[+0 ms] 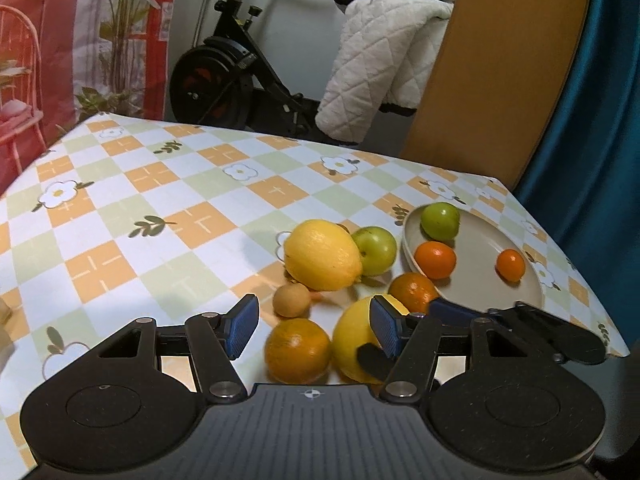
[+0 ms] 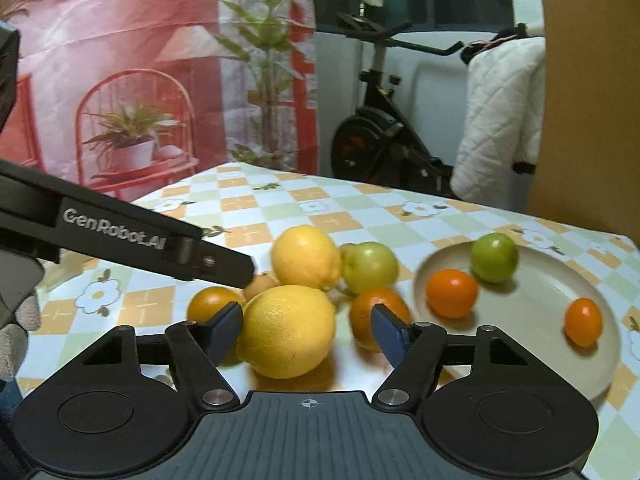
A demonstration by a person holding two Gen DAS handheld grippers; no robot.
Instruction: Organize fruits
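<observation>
A beige plate [image 2: 532, 320] [image 1: 480, 248] holds a green fruit [image 2: 494, 258], an orange [image 2: 452, 293] and a small orange [image 2: 583, 322]. Left of it on the table lie two lemons [image 2: 306, 257] [image 2: 288, 331], a green apple [image 2: 370, 267], oranges [image 2: 376, 316] [image 2: 214, 304] and a small tan fruit [image 1: 292, 300]. My right gripper [image 2: 306, 330] is open, its fingers on either side of the near lemon. My left gripper [image 1: 314, 328] is open above an orange [image 1: 298, 350]; it also shows in the right wrist view [image 2: 224, 266].
The table has a checkered flower cloth [image 1: 160, 208], with its right edge just past the plate. Behind it stand an exercise bike [image 1: 228, 76], a white quilted cloth [image 1: 376, 64] and a wooden panel [image 1: 492, 64].
</observation>
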